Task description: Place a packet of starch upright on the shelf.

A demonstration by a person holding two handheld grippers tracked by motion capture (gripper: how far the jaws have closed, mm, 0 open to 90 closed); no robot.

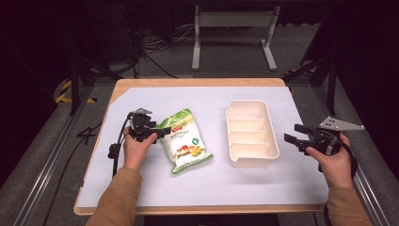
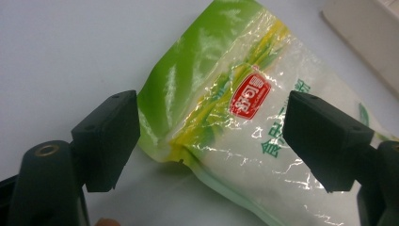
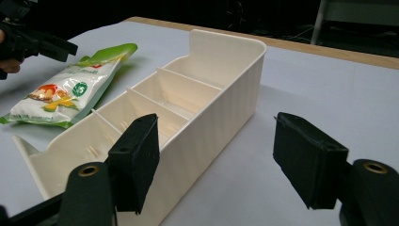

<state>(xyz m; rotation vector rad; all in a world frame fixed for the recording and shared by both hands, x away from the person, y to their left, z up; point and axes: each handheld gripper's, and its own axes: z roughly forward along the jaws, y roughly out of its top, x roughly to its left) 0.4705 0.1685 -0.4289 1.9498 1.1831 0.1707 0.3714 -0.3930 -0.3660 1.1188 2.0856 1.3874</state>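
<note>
The green and white bag (image 1: 184,140) lies flat on the surface (image 1: 141,183), left of the white divided tray (image 1: 251,133). The left gripper (image 1: 157,133) hovers at the bag's upper left edge, its fingers (image 2: 109,136) spread wide with that end of the bag between them, untouched. The right gripper (image 1: 292,134) hangs just right of the tray, fingers (image 3: 136,160) wide and empty.

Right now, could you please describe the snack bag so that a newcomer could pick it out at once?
On the white table mat, left of the cream divided tray, lies the snack bag. It is the only soft, shiny thing there: green at the top, with a red label.
</note>
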